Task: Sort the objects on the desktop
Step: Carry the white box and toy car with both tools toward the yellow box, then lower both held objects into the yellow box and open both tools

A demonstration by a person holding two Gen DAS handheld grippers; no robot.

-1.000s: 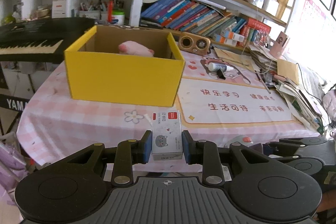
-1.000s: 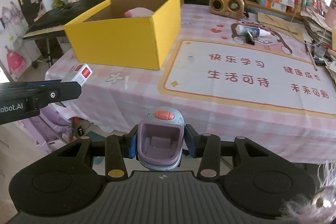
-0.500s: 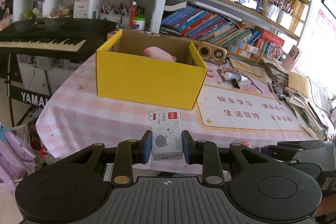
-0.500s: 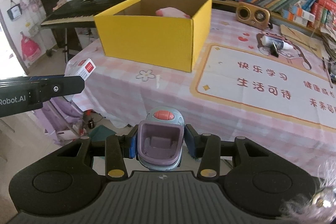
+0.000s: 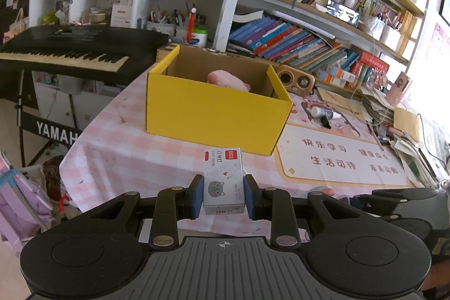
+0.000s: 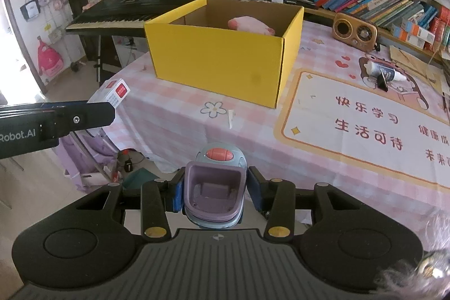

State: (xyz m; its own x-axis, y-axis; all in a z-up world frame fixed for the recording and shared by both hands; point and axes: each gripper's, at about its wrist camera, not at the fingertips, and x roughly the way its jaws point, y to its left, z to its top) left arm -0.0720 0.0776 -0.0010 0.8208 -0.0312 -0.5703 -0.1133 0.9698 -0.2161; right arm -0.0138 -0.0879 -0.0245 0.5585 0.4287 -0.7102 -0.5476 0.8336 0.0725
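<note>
The table in pink check cloth carries the open yellow box near its far left corner, a pink plush inside; bare cloth lies before it. Off the near edge, the left gripper clamps a staple box, long axis pointing at the box. The right gripper pinches a purple sharpener, red button forward.

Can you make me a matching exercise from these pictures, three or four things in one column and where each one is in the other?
Things:
1. staple box
2. pink plush toy
3. purple gadget
4. white bottle

Places:
A. lying on the printed mat
B. clamped in the left gripper
C. inside the yellow box
D. clamped in the right gripper

Pairs: 1-B, 2-C, 3-D, 4-A
</note>
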